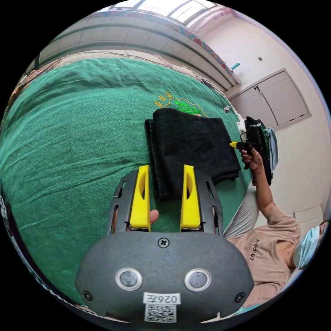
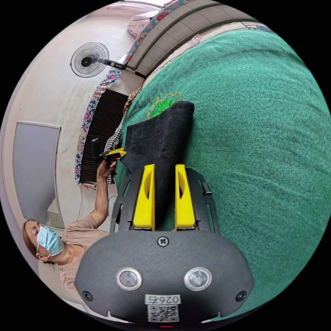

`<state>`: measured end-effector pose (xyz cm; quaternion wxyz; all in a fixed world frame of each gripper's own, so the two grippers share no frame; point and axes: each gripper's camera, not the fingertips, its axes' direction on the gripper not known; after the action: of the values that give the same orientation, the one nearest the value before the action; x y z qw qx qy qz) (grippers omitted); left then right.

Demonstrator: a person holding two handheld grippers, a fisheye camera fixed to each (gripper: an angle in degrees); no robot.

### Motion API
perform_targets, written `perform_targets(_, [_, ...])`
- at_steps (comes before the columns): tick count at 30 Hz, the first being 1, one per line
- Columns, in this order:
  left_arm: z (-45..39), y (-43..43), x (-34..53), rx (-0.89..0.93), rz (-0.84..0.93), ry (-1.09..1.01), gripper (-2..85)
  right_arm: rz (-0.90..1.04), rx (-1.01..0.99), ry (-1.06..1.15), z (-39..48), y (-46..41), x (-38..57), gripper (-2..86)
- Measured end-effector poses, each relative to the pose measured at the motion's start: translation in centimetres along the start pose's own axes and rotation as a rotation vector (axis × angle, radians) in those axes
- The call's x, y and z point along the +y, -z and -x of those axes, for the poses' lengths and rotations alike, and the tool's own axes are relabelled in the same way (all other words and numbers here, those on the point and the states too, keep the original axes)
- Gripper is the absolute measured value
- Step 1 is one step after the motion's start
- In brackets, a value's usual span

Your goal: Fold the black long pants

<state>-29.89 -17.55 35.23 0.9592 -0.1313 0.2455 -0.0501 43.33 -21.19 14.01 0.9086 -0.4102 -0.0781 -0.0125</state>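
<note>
The left gripper (image 1: 162, 170) hangs with its yellow jaws apart, gripping nothing, over the near end of the black long pants (image 1: 193, 144). The right gripper (image 2: 164, 169) is also spread wide and empty, above the pants' other end. The pants lie folded flat on the green blanket (image 1: 76, 138), near the edge beside the person (image 1: 272, 241).

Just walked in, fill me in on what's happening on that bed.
A person is folding black pants on a green bedspread, with a two-jaw gripper in each hand. The pants already lie folded into a compact rectangle. The left gripper hangs open at one end of the bundle, and the right gripper is open too, at the other side of it. Neither gripper is clamped on the cloth.
</note>
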Motion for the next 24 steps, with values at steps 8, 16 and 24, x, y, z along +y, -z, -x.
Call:
perform_targets(8, [1.8, -2.1, 1.7, 0.07, -0.044, 0.026, 13.3, -0.038, -0.091, 0.009, -0.6, -6.1, 1.3, 8.7])
perform_targets(16, [4.2, -4.3, 5.1, 0.181, -0.122, 0.044, 10.9, -0.104, -0.028, 0.038, 0.7, -13.5, 4.0, 6.5])
perform_targets(24, [1.1, -5.0, 9.4, 0.089, -0.192, -0.023, 6.1, -0.12, 0.338, 0.213, 8.0, -20.6, 8.1, 2.5])
